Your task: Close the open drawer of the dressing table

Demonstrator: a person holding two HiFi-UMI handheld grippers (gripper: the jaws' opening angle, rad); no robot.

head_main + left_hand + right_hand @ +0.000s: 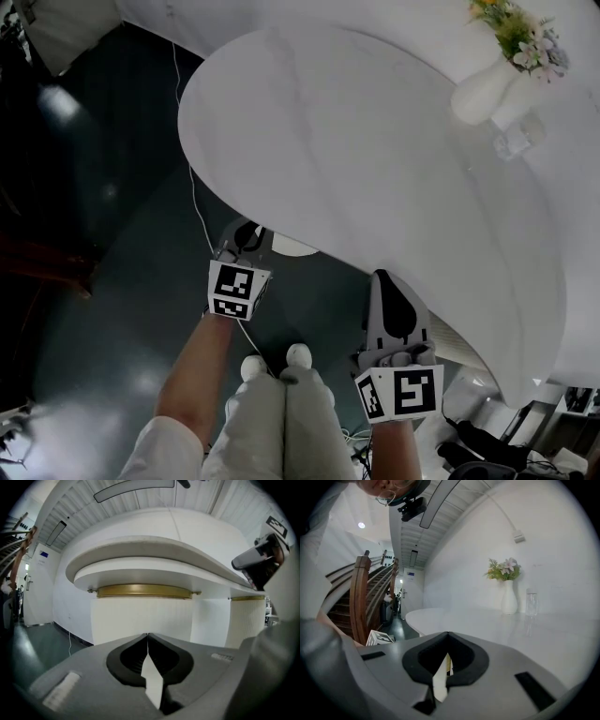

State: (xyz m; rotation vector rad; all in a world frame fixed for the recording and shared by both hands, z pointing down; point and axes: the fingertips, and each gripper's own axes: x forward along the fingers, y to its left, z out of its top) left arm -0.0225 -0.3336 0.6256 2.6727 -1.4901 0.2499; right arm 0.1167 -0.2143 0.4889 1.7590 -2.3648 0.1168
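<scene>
The left gripper (148, 637) has its jaws pressed together on nothing, aimed squarely at the white fluted drawer front (140, 616) just ahead. That front carries a curved brass rail (143, 591) and sits at the near left under the overhanging white oval bench top (375, 159). Closed jaws likely serve as a blunt pushing tip. The right gripper (447, 637), jaws likewise together and empty, idles at the bench's near edge, facing the white vase of flowers (509, 597) and clear glass (531, 603) far right. The overhang sits close above; the dark floor (112, 187) to the left leaves free room.
</scene>
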